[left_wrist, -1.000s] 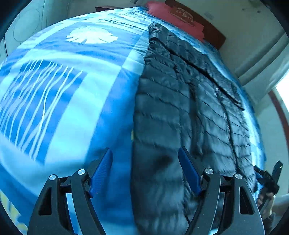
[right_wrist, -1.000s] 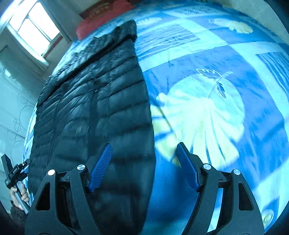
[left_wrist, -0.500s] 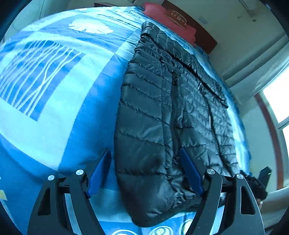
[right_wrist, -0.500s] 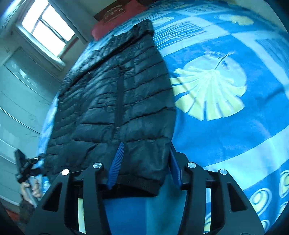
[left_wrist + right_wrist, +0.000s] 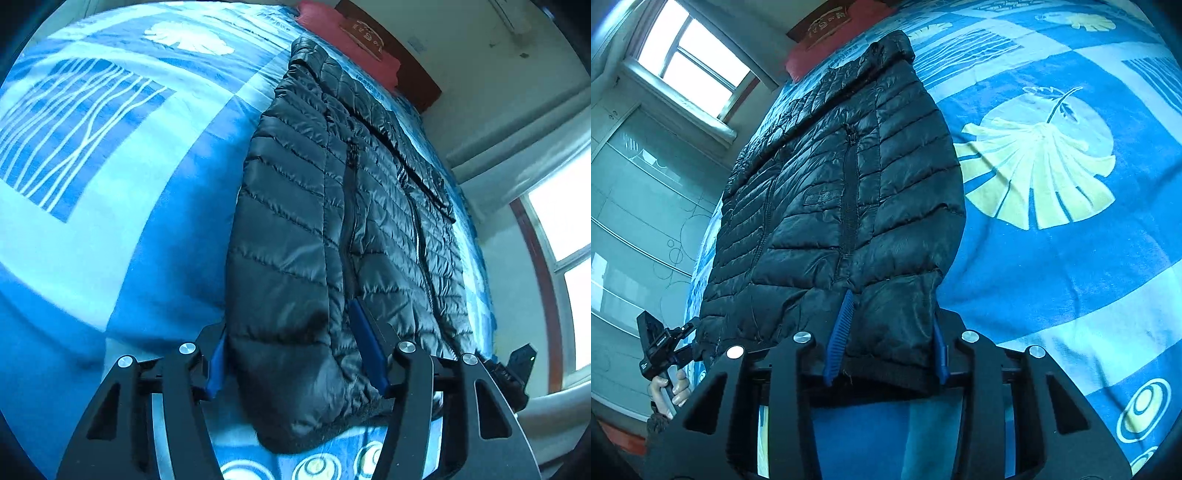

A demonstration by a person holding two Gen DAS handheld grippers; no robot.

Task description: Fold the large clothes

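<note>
Both grippers — left gripper [image 5: 295, 354], right gripper [image 5: 886, 343] — now lower, jaws closing around black jacket [image 5: 332, 221] hem.

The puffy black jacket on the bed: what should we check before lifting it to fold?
1. Jacket lying flat on the blue bedspread: ok.
2. Left gripper at the hem corner, fingers closing with jacket between them: ok.
3. Right gripper at the other hem corner, fingers closing with jacket between them: ok.
4. Both grips tight enough to lift: cannot tell.
5. Front zipper closed: ok.
6. Bare bedspread beside the jacket for folding: ok.
</note>
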